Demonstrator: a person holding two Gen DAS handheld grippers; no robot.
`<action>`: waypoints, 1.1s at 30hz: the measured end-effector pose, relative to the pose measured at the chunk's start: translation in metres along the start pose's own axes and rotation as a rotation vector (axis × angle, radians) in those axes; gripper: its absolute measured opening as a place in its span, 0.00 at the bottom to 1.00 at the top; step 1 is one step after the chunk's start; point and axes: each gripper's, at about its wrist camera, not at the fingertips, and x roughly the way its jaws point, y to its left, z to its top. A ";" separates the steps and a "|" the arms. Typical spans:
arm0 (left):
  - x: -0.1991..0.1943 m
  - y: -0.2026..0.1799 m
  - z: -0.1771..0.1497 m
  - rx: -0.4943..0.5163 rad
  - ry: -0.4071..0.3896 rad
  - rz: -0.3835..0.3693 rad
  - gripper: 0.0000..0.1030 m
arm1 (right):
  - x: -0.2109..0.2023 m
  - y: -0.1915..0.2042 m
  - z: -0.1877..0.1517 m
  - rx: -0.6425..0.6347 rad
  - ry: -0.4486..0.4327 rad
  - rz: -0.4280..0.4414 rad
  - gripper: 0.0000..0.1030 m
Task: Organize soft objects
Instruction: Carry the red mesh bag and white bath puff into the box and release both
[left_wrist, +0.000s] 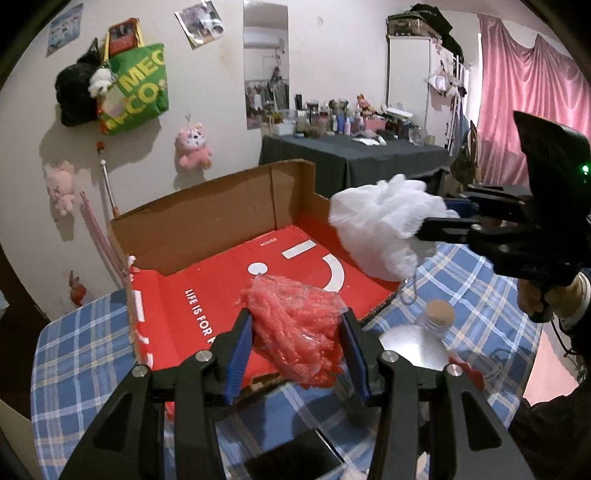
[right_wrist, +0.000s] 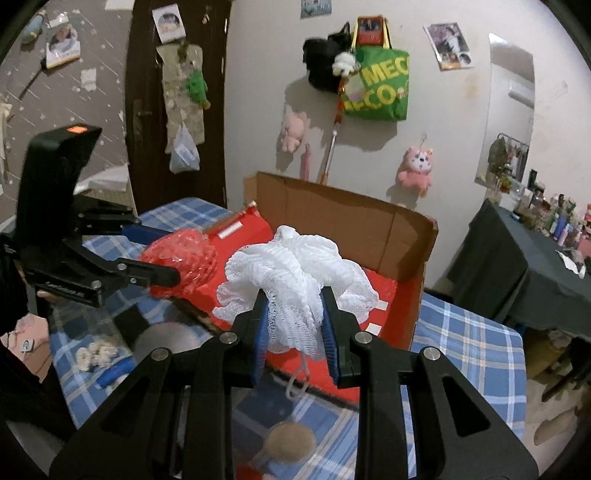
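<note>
The white mesh bath pouf is pinched between the blue pads of the right gripper, held in the air over the near right edge of the open cardboard box, its cord loop dangling below. The red mesh pouf is clamped in the left gripper, also aloft, over the near edge of the box. The box has a red lining with white lettering and lies on a counter with a blue plaid cloth. Near the box on the cloth stand a cork-stoppered bottle and a round metal lid; a small white scrunchie lies to the left. Plush toys and a green tote bag hang on the far wall.
</note>
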 end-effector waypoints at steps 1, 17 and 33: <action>0.007 0.003 0.004 0.000 0.011 -0.002 0.48 | 0.007 -0.004 0.002 0.004 0.017 0.007 0.24; 0.149 0.054 0.049 -0.072 0.257 0.025 0.48 | 0.168 -0.046 0.041 0.023 0.332 -0.066 0.24; 0.198 0.074 0.060 -0.084 0.261 0.098 0.53 | 0.230 -0.084 0.040 0.227 0.435 -0.066 0.29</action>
